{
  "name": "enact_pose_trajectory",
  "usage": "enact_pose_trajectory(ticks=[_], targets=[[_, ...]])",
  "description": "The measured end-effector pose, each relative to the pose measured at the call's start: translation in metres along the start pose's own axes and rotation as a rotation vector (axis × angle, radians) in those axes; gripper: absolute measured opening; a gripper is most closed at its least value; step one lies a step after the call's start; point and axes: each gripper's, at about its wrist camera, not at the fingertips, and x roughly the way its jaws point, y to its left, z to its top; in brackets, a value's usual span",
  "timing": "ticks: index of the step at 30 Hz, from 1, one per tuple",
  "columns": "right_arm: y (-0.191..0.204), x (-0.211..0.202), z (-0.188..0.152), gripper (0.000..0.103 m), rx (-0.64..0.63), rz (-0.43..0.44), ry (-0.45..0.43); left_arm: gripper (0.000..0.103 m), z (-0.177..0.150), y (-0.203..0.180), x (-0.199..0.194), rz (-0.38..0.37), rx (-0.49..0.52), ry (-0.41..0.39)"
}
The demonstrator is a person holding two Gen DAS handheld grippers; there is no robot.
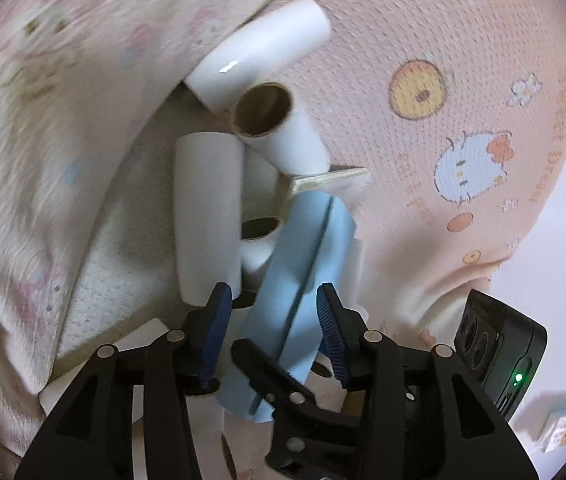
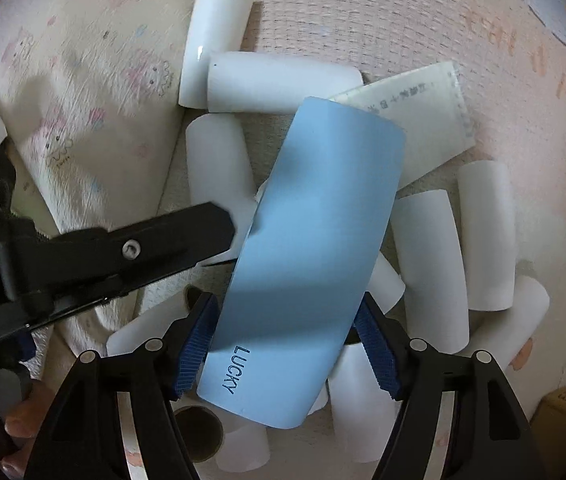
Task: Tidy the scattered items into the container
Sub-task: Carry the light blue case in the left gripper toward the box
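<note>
The right gripper holds a light blue case printed with the word LUCKY, its two blue ribbed pads pressed against the case's long sides near the lettered end, so the case stands out forward from the fingers and tilts up to the right in the right wrist view. The case hangs over the inside of a fabric container with cream, cartoon-printed walls, whose floor is strewn with white rolls lying at all angles, some showing brown cardboard cores. A flat packet with printed text lies partly under the far end of the case. In the left wrist view the same blue case appears edge-on, showing a seam along its length, and it sits in the gap between the left gripper's fingers; the left gripper is spread wide, with its pads clear of the case on both sides, gripping nothing. One black finger of the left gripper reaches in from the left in the right wrist view, its tip just beside the case's left edge. More white rolls lie just beyond the left fingers, one with its open core facing the camera. The container's pink printed wall rises on the right, and the right gripper's black camera body shows at the lower right.
</note>
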Motion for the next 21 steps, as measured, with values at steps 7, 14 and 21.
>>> enact_pose_trajectory(ticks=[7,14,21], targets=[[0.005,-0.004,-0.011,0.063,-0.145,0.0,-0.005,0.049,0.003,-0.006,0.007,0.009,0.023,0.021],[0.017,-0.015,-0.03,0.062,-0.4,-0.026,0.003,0.05,0.004,-0.001,0.008,0.011,0.018,0.022],[0.004,-0.036,-0.035,0.061,-0.453,-0.001,-0.055,0.051,0.003,-0.002,0.003,-0.054,-0.001,0.014]])
